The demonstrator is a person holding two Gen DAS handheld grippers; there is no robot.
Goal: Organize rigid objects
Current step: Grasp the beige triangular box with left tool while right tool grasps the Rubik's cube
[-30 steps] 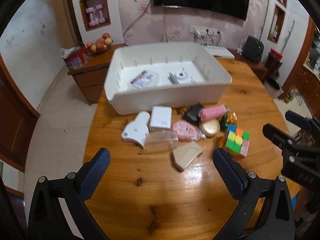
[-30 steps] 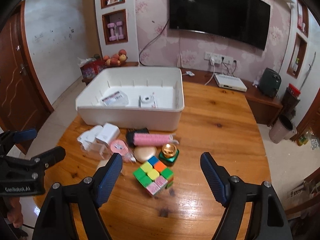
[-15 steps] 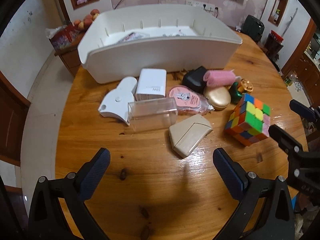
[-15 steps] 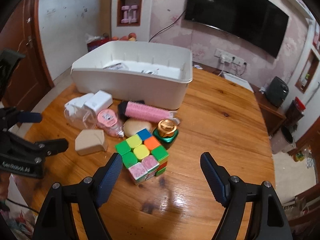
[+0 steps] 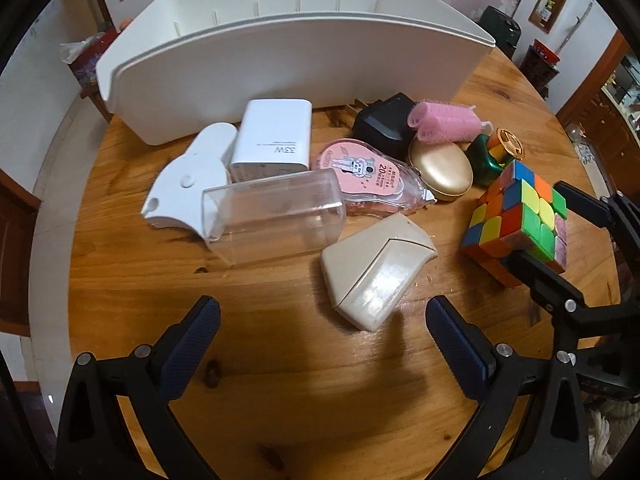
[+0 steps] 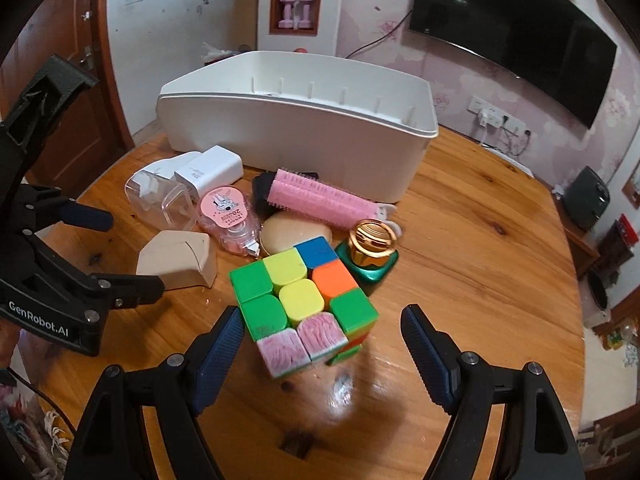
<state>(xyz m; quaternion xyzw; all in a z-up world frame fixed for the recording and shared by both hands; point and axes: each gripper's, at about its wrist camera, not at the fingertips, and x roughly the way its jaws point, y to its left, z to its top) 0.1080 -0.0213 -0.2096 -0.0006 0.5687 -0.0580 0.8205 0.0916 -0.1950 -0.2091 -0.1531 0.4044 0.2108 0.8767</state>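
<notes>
Right wrist view shows the right gripper [image 6: 322, 346] spread wide around the puzzle cube [image 6: 304, 304] on the counter [image 6: 480, 280], ready to clamp; the left gripper [image 5: 320, 332], also apart, faces the beige case [image 5: 376, 270] near the white bin [image 5: 300, 64].

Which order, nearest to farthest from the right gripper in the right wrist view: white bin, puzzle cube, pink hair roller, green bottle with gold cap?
From the right gripper:
1. Puzzle cube, just ahead, between the open fingers' line.
2. Green bottle with gold cap, behind the cube, slightly right.
3. Pink hair roller, further back, centre.
4. White bin, at the back.
</notes>
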